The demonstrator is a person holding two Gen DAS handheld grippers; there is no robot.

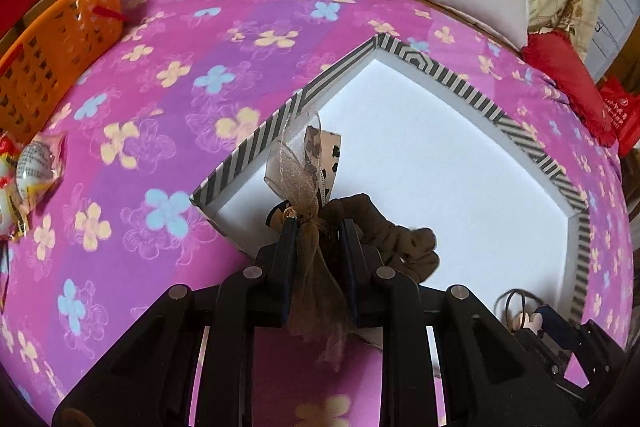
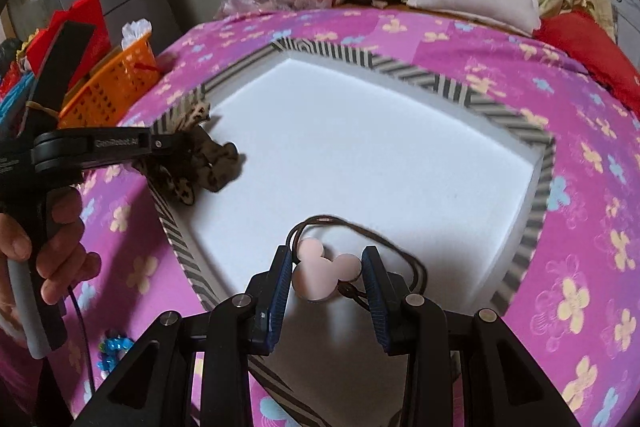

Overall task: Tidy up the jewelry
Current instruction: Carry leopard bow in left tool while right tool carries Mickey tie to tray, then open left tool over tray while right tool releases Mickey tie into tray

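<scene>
Left gripper [image 1: 316, 227] pinching ribbon scrunchie [image 1: 308, 187]; right gripper [image 2: 326, 267] clamped on mouse-head pendant [image 2: 324, 273], tray [image 2: 536, 187] at 12 o'clock; cord snagging risked.

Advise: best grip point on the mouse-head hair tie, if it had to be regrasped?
Take the pink mouse-head charm across its two ears, from above and the near side, as the right gripper does now. It is flat and rigid; the brown elastic loop is thin and slack, and would likely slip.
</scene>
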